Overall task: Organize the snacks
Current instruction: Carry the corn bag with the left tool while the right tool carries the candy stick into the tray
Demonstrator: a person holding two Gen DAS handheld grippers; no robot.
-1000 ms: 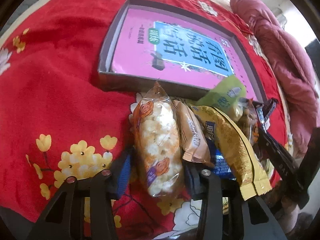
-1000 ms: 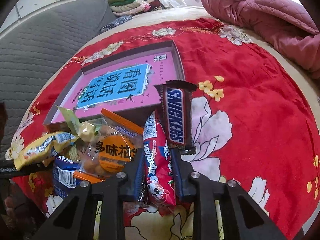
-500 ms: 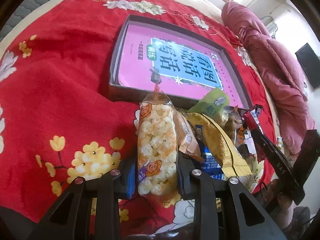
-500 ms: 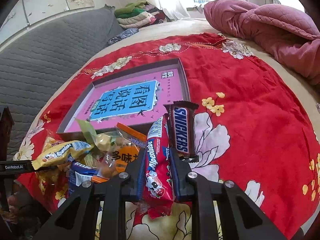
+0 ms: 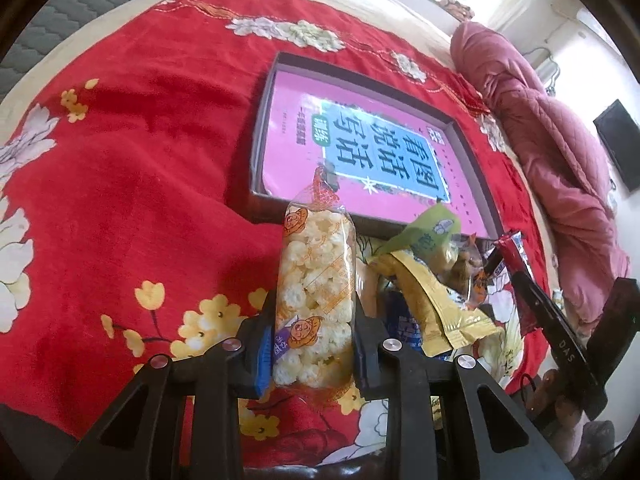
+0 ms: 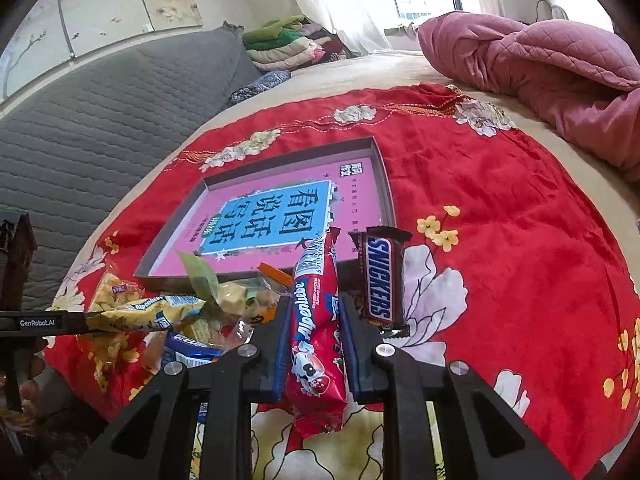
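The left gripper (image 5: 314,344) is clamping its jaws on a clear bag of puffed snacks (image 5: 316,292), which is standing up between the jaws and reaching toward the near wall of the gray box (image 5: 264,128); that box is lying on the red flowered blanket (image 5: 140,160) with a pink book (image 5: 360,148) filling its floor. Just right of the puffed snacks, between them and the box's near right corner, a yellow packet (image 5: 432,300) and a green packet (image 5: 432,232) are lying in a loose pile. The right gripper (image 6: 314,344) is squeezing its jaws around a red candy packet (image 6: 316,320), whose far end is pointing at the box's near wall. A Snickers bar (image 6: 380,276) is lying on the blanket just right of that packet, outside the jaws, near the box's near right corner. A pink quilt (image 6: 540,72) is bunching up well beyond the box.
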